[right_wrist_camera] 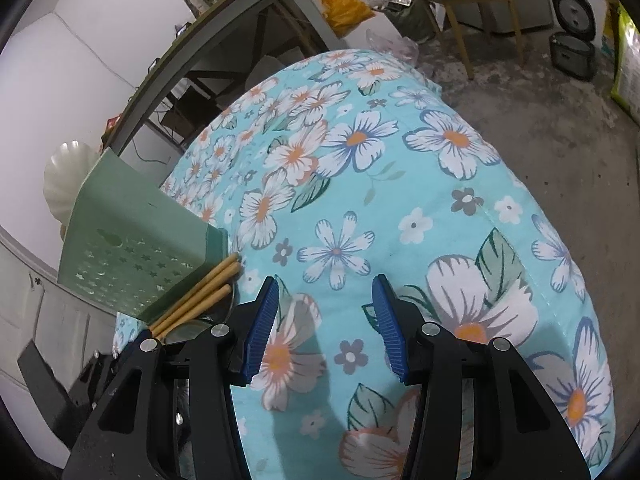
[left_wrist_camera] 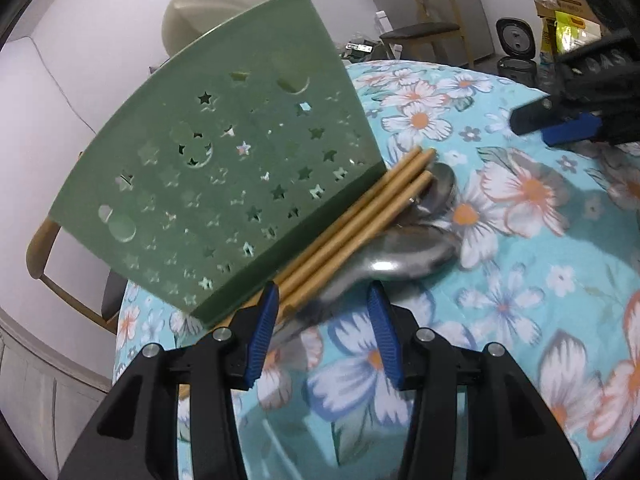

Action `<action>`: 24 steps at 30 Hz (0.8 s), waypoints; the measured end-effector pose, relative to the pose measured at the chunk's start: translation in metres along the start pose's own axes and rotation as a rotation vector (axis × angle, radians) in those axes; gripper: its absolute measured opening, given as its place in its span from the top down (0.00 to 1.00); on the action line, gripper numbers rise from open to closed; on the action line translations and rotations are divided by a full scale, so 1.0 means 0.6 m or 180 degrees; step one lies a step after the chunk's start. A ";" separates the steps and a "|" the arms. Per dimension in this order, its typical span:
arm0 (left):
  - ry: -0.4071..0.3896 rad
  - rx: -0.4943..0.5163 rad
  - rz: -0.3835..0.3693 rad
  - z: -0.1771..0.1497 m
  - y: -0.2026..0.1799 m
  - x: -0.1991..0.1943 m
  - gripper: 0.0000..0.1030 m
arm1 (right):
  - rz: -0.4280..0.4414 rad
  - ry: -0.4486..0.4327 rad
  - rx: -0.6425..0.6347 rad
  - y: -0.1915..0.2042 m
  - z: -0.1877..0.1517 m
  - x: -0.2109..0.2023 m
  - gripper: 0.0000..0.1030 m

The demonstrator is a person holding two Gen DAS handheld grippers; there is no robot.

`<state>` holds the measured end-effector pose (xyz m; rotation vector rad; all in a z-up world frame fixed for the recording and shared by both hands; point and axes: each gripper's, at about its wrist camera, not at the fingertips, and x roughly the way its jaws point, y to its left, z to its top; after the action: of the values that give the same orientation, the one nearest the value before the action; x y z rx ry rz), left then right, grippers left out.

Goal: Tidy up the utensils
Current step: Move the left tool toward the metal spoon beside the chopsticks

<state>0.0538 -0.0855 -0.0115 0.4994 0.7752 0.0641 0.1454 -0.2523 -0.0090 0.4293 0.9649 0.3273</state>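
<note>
A green utensil holder [left_wrist_camera: 224, 176] with star cut-outs lies tipped on its side on the floral tablecloth [left_wrist_camera: 500, 280]. Wooden chopsticks [left_wrist_camera: 360, 224] and metal spoons [left_wrist_camera: 404, 256] stick out of its mouth onto the cloth. My left gripper [left_wrist_camera: 324, 332] is open, its blue pads on either side of the utensil handles just in front of the holder's mouth. My right gripper [right_wrist_camera: 324, 328] is open and empty above bare cloth; it also shows in the left wrist view [left_wrist_camera: 560, 124] at the upper right. The holder [right_wrist_camera: 132, 248] and chopsticks [right_wrist_camera: 200, 292] show at the left of the right wrist view.
A white scalloped dish [left_wrist_camera: 216, 12] stands behind the holder. A wooden chair [left_wrist_camera: 436, 28] and a rice cooker [left_wrist_camera: 516, 48] are beyond the table. The table edge drops to a concrete floor [right_wrist_camera: 560, 120] on the right. A grey shelf frame [right_wrist_camera: 224, 28] stands at the back.
</note>
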 end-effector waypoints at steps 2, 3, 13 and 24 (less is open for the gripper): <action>-0.0034 -0.0032 0.0024 0.007 0.003 0.005 0.57 | 0.0002 0.0006 -0.0016 0.000 -0.002 0.001 0.54; -0.0044 -0.0068 0.0014 0.010 0.006 0.007 0.61 | 0.0002 0.0003 -0.0023 0.000 -0.002 0.001 0.54; 0.0006 -0.0534 -0.0318 -0.003 0.058 0.014 0.82 | -0.0047 0.0009 -0.0208 0.015 -0.004 0.011 0.42; 0.0127 -0.0949 -0.0360 -0.039 0.121 0.010 0.82 | -0.0049 -0.0076 -0.0238 0.014 -0.007 0.006 0.40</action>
<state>0.0515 -0.0105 0.0033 0.1715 0.8152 0.0833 0.1434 -0.2423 -0.0095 0.3566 0.9293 0.3425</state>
